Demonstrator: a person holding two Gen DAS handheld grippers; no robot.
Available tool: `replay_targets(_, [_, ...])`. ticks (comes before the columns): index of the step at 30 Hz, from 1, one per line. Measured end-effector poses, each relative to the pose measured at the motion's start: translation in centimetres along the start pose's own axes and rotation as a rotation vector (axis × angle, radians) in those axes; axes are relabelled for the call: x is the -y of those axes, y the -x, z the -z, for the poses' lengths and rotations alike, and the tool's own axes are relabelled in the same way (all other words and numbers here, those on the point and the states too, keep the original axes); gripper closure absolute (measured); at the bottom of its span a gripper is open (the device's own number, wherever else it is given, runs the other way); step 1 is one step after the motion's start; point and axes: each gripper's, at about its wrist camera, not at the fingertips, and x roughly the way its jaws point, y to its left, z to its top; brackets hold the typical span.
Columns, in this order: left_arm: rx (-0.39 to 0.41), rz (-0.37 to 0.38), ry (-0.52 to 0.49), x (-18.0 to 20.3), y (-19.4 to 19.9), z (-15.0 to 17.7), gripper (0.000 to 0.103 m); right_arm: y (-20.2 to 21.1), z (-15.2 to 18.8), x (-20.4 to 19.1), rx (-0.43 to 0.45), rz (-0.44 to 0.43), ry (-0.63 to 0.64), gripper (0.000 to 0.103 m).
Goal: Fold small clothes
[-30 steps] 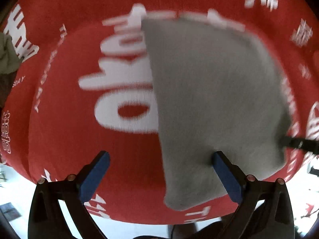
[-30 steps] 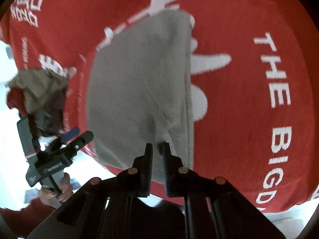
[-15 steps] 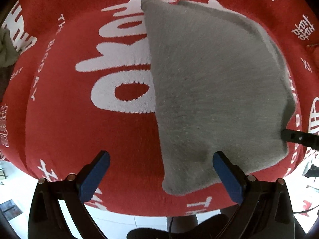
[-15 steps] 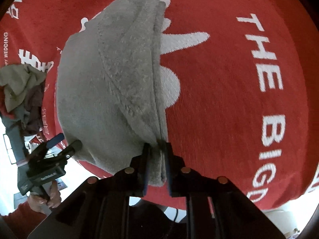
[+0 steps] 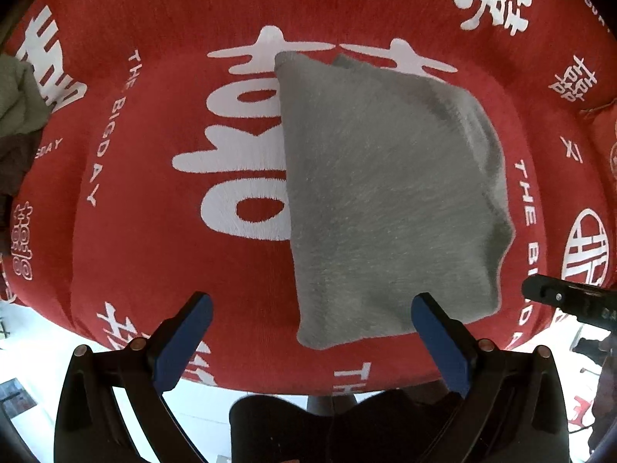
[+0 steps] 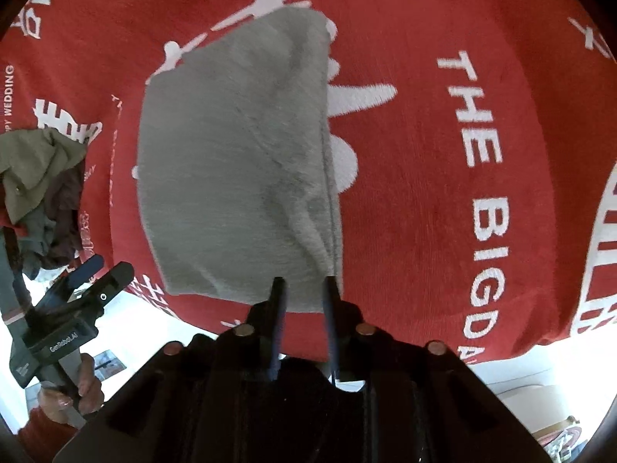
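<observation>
As the right gripper (image 6: 301, 289) hangs above the near right corner of the grey garment (image 6: 239, 162), its jaws are opening; that corner shows in the gap but lies flat on the cloth below, not pinched, so nothing is gripped. The garment, already folded into a rough rectangle, rests near the middle of the red printed tablecloth (image 6: 443, 200), its long axis running from the near edge of the table toward the far edge, with its doubled-over layers stacked along the right side. The left gripper (image 5: 312, 320) stands wide open and empty; in its own view the garment's near left corner lies between its pads, clear of them, at cloth level. Both grippers hover over the garment's near end, the right nearer its doubled side. A pile of unfolded clothes (image 6: 36, 189) sits at the table's left edge, nearer the left gripper; any reach for it probably falls to that hand.
</observation>
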Motion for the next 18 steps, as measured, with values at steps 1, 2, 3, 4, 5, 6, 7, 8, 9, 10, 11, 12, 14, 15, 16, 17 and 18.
replay_targets(1, [-0.006,0.007,0.003,0.1,0.4,0.0,0.000,0.7,0.0,-0.4,0.012,0.006,0.005,0.051])
replay_targets(2, [-0.011,0.012,0.005,0.3,0.8,-0.1,0.000,1.1,0.0,-0.9,0.021,0.009,0.008,0.042])
replay_targets(3, [-0.011,0.009,0.007,0.3,1.3,-0.2,0.000,1.4,-0.2,-1.5,0.030,0.012,0.012,0.039])
replay_targets(4, [-0.005,0.011,0.006,0.4,1.9,-0.3,0.000,1.9,-0.2,-1.9,0.037,0.019,0.018,0.037])
replay_targets(5, [0.004,0.012,0.003,0.5,2.3,-0.3,0.000,2.4,-0.3,-2.5,0.046,0.029,0.026,0.032])
replay_targets(6, [0.029,0.001,-0.004,0.6,3.3,-0.3,0.000,2.8,-0.3,-3.0,0.058,0.036,0.035,0.025])
replay_targets(7, [0.044,-0.009,-0.009,0.7,3.8,-0.4,0.000,3.6,-0.3,-3.7,0.081,0.046,0.049,0.022])
replay_targets(8, [0.062,-0.020,-0.016,0.8,4.5,-0.4,0.000,4.1,-0.2,-4.3,0.099,0.052,0.061,0.020])
replay_targets(9, [0.083,-0.024,-0.024,1.0,5.5,-0.4,0.000,4.7,-0.1,-4.9,0.119,0.055,0.081,0.018])
replay_targets(10, [0.091,-0.022,-0.025,1.0,6.1,-0.5,0.000,5.4,0.1,-5.6,0.144,0.062,0.107,0.015])
replay_targets(11, [0.098,-0.017,-0.025,1.0,6.7,-0.6,0.000,6.0,0.4,-6.4,0.173,0.082,0.139,0.005])
replay_targets(12, [0.095,-0.014,-0.023,1.0,7.2,-0.7,0.000,6.6,0.6,-7.2,0.192,0.098,0.170,0.001])
replay_targets(14, [0.076,-0.001,-0.022,1.1,7.7,-0.8,0.000,7.5,0.9,-8.7,0.218,0.126,0.227,0.000])
replay_targets(15, [0.074,0.007,-0.023,1.2,8.0,-0.8,0.000,8.1,1.1,-8.9,0.224,0.131,0.238,0.000])
replay_targets(16, [0.070,-0.015,-0.035,1.4,8.3,-0.8,0.000,8.5,1.3,-9.3,0.228,0.137,0.238,0.000])
replay_targets(17, [0.065,-0.051,-0.058,1.8,8.4,-0.9,0.000,8.7,1.3,-9.6,0.221,0.149,0.230,0.000])
replay_targets(18, [0.068,-0.085,-0.083,2.1,8.6,-0.8,0.000,8.9,1.3,-9.7,0.207,0.162,0.217,0.000])
